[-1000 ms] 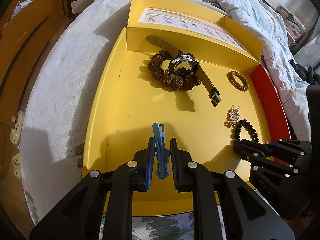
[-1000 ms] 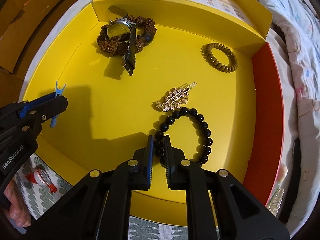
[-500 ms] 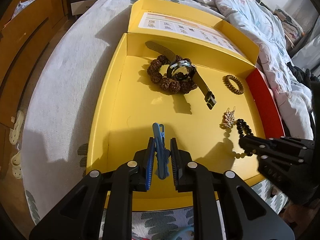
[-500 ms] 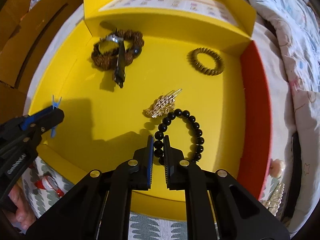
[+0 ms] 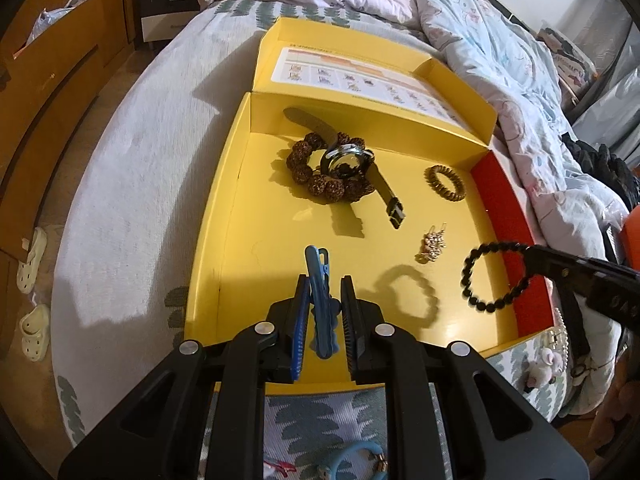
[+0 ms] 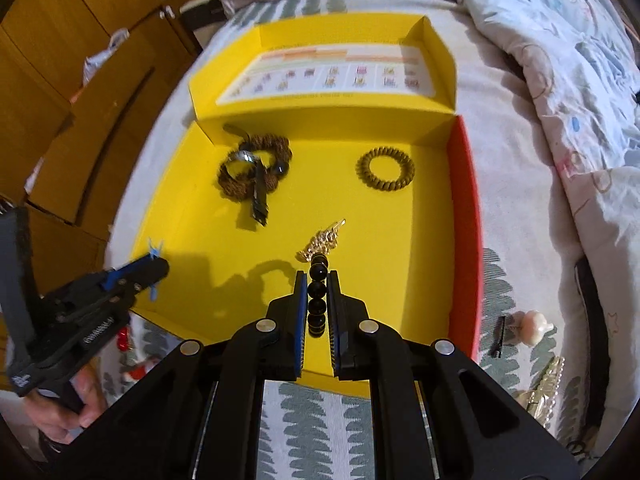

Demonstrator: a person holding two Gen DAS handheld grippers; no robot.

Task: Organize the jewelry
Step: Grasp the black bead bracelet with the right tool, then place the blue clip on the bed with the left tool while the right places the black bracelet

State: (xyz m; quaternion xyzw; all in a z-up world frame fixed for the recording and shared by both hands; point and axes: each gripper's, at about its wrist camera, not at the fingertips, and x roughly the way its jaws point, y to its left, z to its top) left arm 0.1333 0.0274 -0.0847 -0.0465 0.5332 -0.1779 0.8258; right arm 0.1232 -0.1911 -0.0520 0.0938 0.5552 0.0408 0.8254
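Left tongs [image 5: 324, 312] clamp a blue hair clip [image 5: 320, 300] over the yellow box [image 5: 224, 220] near edge. Right tongs [image 6: 318, 304] pinch the black bead bracelet [image 5: 496, 276] — lifted off the floor, at 3 o'clock of the clip. Gold barrette [image 5: 432, 244] lies just beyond — watch [image 5: 346, 158] at 12.

Black bead bracelet [image 5: 494, 274] lifted above yellow box [image 5: 224, 216], blue clip [image 5: 320, 300] clamped

Box [image 5: 224, 216]: you see it lying on the bed [image 5: 132, 184], mid-frame.
Watch [image 5: 346, 160]: on the bead ring [image 5: 308, 168], upper centre.
Coil band [image 5: 446, 183]: right of the watch.
Hairpin [image 5: 432, 242]: below the coil band.
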